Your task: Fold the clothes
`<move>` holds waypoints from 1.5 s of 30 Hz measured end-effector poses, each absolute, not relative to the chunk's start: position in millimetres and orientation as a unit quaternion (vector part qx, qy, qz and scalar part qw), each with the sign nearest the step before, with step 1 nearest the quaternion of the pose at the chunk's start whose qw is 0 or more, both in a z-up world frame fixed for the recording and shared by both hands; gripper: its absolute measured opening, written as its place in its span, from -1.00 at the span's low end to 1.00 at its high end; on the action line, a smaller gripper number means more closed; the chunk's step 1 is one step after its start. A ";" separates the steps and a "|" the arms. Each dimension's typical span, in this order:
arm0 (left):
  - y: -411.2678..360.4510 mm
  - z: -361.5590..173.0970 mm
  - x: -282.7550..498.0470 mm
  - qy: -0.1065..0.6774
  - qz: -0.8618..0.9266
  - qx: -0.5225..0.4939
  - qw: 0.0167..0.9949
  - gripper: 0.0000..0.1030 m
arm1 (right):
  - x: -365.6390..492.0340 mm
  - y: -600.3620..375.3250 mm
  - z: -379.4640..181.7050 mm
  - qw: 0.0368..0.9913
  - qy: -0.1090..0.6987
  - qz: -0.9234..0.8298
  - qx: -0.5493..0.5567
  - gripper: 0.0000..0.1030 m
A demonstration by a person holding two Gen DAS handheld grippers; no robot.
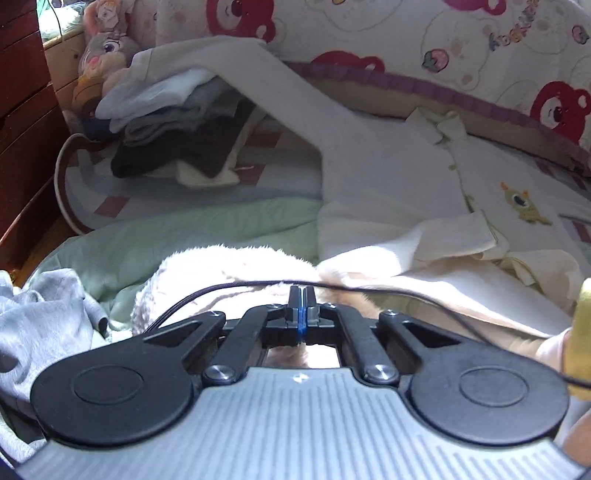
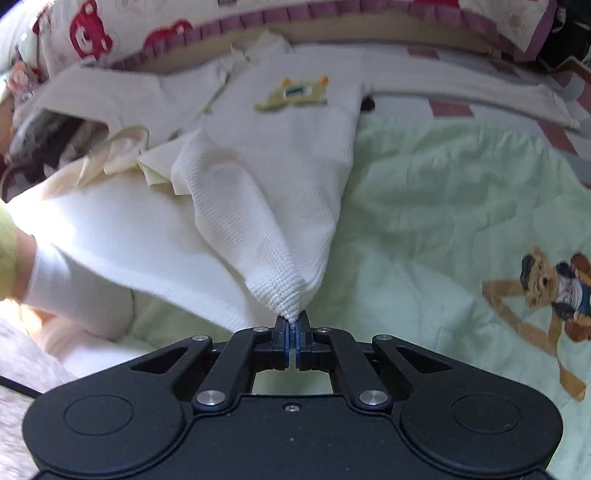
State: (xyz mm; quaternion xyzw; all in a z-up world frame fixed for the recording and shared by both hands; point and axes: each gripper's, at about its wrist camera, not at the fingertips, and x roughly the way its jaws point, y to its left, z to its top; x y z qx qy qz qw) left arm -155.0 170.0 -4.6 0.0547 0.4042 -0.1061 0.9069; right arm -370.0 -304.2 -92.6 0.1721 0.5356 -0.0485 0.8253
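Presently the right tool sits low over the green quilt, its 2 fingers pressed together on a bunched hem corner of the cream shirt, which rises from the pinch in a taut cone of ribbed fabric. That shirt lies on the bed with its long axis running away from the right tool, collar toward the bear-print pillow at the far side, hem toward the camera; its monster patch faces up, and 1 sleeve stretches out to the right along the quilt edge. In the left wrist view the left tool points forward and level, fingers closed flush against each other; whether any cloth sits between them cannot be told. A black cable crosses just ahead of its tips, over a fluffy white fabric. The shirt's other sleeve runs up to the left, draped onto a stack of folded clothes. A plush toy rests behind that stack.
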 end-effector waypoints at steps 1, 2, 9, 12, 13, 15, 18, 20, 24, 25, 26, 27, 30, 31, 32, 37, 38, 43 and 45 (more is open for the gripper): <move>173.4 -5.0 -156.6 0.403 -0.105 0.048 0.908 -1.00 | -365.9 -303.2 -94.5 0.815 0.553 -0.045 0.163 -0.88; 175.2 -2.5 -157.5 0.403 -0.105 0.041 0.908 -1.00 | -362.3 -301.5 -91.0 0.816 0.558 -0.045 0.148 -0.79; 158.0 10.2 -139.9 0.407 -0.139 0.049 0.901 -0.96 | -300.5 -295.0 -31.4 0.870 0.456 0.060 0.179 -0.51; 131.4 3.7 -120.3 0.433 -0.173 0.084 0.881 -0.64 | -244.6 -269.7 -35.2 0.863 0.438 0.146 0.204 -0.44; 122.5 0.3 -113.8 0.440 -0.182 0.104 0.873 -0.44 | -226.2 -256.2 -39.7 0.860 0.438 0.171 0.199 -0.44; 106.0 -7.3 -103.6 0.455 -0.200 0.153 0.854 -0.30 | -191.5 -228.7 -50.6 0.852 0.441 0.217 0.180 -0.39; 88.2 -16.2 -92.0 0.479 -0.235 0.187 0.825 -0.19 | -153.4 -193.5 -72.0 0.833 0.465 0.244 0.176 -0.28; 81.3 -20.8 -87.5 0.496 -0.258 0.188 0.808 -0.19 | -134.2 -182.0 -85.8 0.818 0.478 0.250 0.200 -0.27; 69.0 -39.0 -82.3 0.525 -0.277 0.222 0.774 -0.01 | -113.0 -177.7 -104.0 0.809 0.487 0.226 0.240 -0.11; 66.7 -45.4 -80.9 0.527 -0.271 0.239 0.769 0.01 | -108.7 -177.1 -108.8 0.808 0.493 0.214 0.242 -0.12; 65.7 -52.3 -78.3 0.531 -0.263 0.252 0.765 0.02 | -106.1 -176.6 -112.7 0.807 0.498 0.206 0.241 -0.12; 65.3 -59.3 -75.3 0.535 -0.255 0.263 0.761 0.02 | -104.9 -176.1 -115.8 0.806 0.503 0.202 0.237 -0.24; 72.3 -73.2 -68.9 0.534 -0.235 0.267 0.767 -0.21 | -109.9 -182.1 -114.5 0.804 0.495 0.215 0.251 -0.86; 76.6 -72.2 -69.5 0.527 -0.232 0.263 0.774 -0.92 | -114.2 -189.4 -110.6 0.793 0.489 0.232 0.280 -0.87; 81.5 -68.2 -71.4 0.517 -0.229 0.259 0.783 -0.93 | -118.4 -196.8 -106.7 0.781 0.482 0.248 0.308 -0.87; 122.6 -11.1 -99.1 0.452 -0.192 0.196 0.849 -0.93 | -154.6 -236.9 -85.6 0.687 0.460 0.322 0.462 -0.87; 130.4 -1.6 -106.7 0.443 -0.184 0.183 0.858 -0.93 | -164.8 -241.0 -83.6 0.668 0.464 0.327 0.480 -0.87; 149.5 3.6 -133.9 0.431 -0.156 0.128 0.879 -0.93 | -201.4 -237.2 -114.0 0.568 0.515 0.307 0.563 -0.87; 150.0 -3.5 -138.7 0.426 -0.145 0.115 0.886 -0.94 | -205.7 -241.5 -125.1 0.555 0.515 0.290 0.585 -0.87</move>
